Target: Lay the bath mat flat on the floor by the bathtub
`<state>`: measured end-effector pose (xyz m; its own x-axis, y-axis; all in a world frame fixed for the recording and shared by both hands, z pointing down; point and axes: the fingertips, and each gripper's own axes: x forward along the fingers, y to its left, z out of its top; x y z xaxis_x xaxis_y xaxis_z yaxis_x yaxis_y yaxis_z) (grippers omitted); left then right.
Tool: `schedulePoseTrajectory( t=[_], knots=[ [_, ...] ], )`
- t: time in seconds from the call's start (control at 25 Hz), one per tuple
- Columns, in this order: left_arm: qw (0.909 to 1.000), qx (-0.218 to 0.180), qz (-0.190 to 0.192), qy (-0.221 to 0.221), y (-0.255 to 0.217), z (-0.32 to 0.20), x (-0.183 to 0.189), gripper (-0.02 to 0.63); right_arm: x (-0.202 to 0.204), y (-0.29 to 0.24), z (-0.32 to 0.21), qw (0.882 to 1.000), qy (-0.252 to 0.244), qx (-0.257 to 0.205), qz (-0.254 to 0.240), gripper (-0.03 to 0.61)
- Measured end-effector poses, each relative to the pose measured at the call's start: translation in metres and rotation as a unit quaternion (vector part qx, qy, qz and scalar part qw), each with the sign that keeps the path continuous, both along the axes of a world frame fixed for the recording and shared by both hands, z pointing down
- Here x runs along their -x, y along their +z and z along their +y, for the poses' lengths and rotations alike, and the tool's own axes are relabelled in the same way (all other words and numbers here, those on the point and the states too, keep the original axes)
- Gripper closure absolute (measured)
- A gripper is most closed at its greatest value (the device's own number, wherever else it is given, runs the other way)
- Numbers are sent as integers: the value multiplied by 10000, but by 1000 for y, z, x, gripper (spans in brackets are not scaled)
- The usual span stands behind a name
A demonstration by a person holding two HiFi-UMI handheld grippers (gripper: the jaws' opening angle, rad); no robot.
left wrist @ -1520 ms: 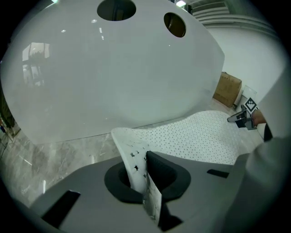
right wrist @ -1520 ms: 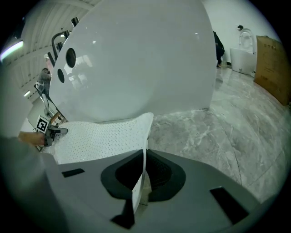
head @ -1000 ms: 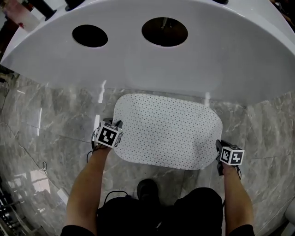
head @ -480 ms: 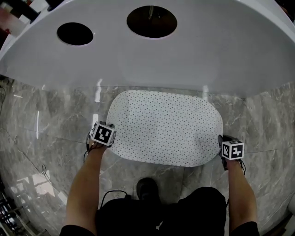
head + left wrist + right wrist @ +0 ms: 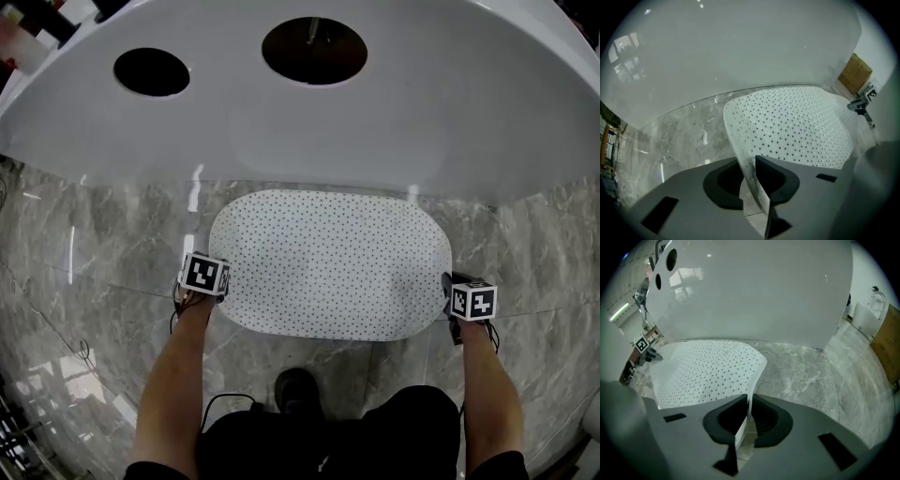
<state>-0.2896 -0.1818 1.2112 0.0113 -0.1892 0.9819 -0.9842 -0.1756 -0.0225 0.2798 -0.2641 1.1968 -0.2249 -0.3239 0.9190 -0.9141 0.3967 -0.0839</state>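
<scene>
Left tongs (image 5: 749,164) opening, slightly apart, left edge of mat (image 5: 333,262) loose between them. Right tongs (image 5: 749,405) opening, a slit only, pads (image 5: 764,420) touching mat's right edge. Head view: cubes (image 5: 204,275) hide both tips. Mat lies flat on floor (image 5: 112,244), far edge just beside tub (image 5: 394,122); bare floor open left and right.

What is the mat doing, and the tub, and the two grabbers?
Bath mat: spread on the floor beside the bathtub, both ends in jaws.
Left gripper: jaws opening, mat edge loose between them.
Right gripper: jaws opening, pads on the mat edge.
Bathtub: standing just behind the mat.
</scene>
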Motion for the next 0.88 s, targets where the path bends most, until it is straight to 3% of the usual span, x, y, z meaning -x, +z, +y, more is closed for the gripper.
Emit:
schedulePoseTrajectory(
  t=[0.12, 0.2, 0.28, 0.32, 0.56, 0.76, 0.88],
  knots=[
    [9999, 130, -40, -97, 1, 4, 4, 531, -4, 4, 3, 9999, 57, 117, 48, 523],
    [9998, 110, -119, -110, -1, 6, 7, 431, -10, 6, 6, 9996, 175, 128, 160, 504],
    [9996, 36, -253, -69, -5, 5, 12, 398, -19, 5, 7, 9989, 348, 72, 311, 442],
    [9994, -34, -334, -55, -8, 4, 16, 393, -24, 4, 7, 9984, 425, 25, 380, 408],
    [9965, -672, -497, 66, -28, -12, 19, 371, -22, -5, 4, 9987, 372, -126, 319, 397],
    [9984, -373, -404, -148, -21, 6, 18, 371, 0, -5, 11, 9996, 275, -80, 28, 397],
    [9984, -442, -348, -98, -30, 2, 11, 371, 18, -13, 17, 9997, 107, -59, -209, 397]
  ],
)
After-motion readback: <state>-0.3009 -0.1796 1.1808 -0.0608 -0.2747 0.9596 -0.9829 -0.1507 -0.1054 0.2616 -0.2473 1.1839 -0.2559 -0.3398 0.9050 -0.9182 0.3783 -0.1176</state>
